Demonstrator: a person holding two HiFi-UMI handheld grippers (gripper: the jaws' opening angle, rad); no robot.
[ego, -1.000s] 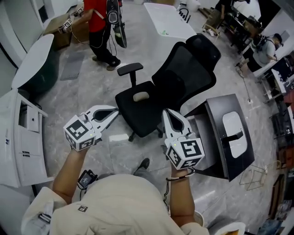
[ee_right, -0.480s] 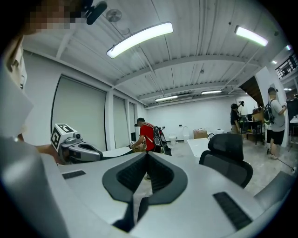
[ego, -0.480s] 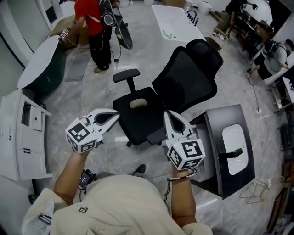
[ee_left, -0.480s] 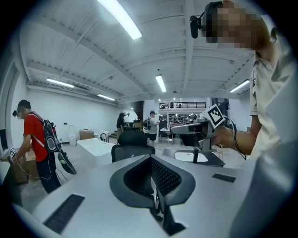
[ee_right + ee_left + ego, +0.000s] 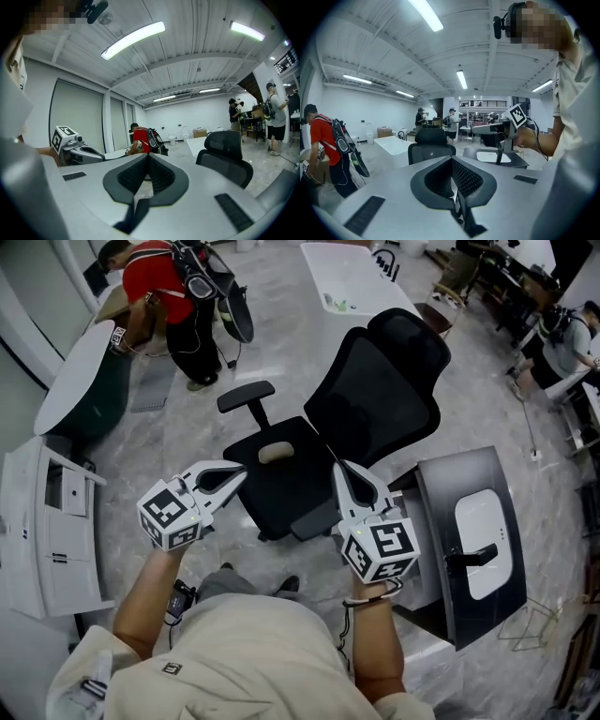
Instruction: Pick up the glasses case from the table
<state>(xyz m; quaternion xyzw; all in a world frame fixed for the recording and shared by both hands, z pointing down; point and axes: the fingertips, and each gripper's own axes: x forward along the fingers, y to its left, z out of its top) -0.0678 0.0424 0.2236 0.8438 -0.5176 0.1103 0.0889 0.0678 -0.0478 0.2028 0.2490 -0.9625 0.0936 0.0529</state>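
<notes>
A white oblong thing (image 5: 480, 545), perhaps the glasses case, lies on a dark grey table (image 5: 441, 486) at the right; a black piece lies across it. It also shows in the left gripper view, as a white oblong (image 5: 490, 156) on the dark top. My left gripper (image 5: 241, 472) is held over the floor, left of the chair seat, shut and empty (image 5: 451, 159). My right gripper (image 5: 339, 471) hovers by the chair's near edge, left of the dark table, its jaws together with nothing between them (image 5: 149, 155). Neither gripper touches the table.
A black office chair (image 5: 361, 413) stands straight ahead between the grippers and a white table (image 5: 352, 282) at the back. A white desk unit (image 5: 42, 521) is at the left. A person in red (image 5: 169, 296) bends at the far left; other people stand at the far right.
Both grippers have been carried across the room side by side, jaws unchanged. The chair and dark table have shifted in the head view, and the person in red has slid to the upper left.
</notes>
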